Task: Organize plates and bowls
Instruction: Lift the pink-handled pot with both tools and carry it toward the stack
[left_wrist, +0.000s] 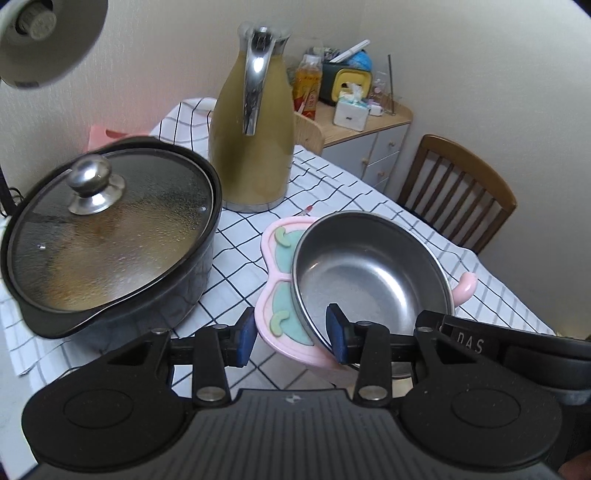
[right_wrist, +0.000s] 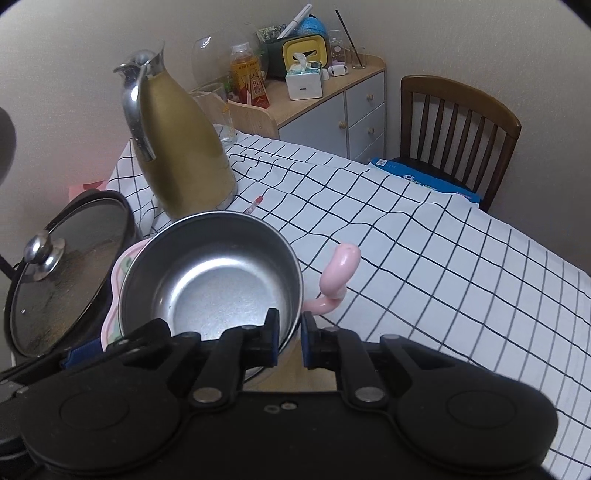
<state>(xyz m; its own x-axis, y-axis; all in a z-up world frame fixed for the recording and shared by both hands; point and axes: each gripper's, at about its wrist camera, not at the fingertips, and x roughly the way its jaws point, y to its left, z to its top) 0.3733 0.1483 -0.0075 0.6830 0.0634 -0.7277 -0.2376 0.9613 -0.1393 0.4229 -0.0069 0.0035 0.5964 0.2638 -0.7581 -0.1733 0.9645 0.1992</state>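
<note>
Now — steel bowl (right_wrist: 210, 273) sits on pink plate (left_wrist: 280, 291), held above table edge beside lidded black pot (left_wrist: 110, 236). Right gripper (right_wrist: 289, 341) pinches bowl rim; left gripper (left_wrist: 291, 338) straddles both rims — grip unclear.

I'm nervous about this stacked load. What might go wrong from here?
1. The steel bowl sits loose on the pink plate; any tilt may slide it off.
2. The right tool grips only the bowl's thin rim, so it may slip.
3. The lidded black pot stands close on the left; a swing could knock it.
</note>
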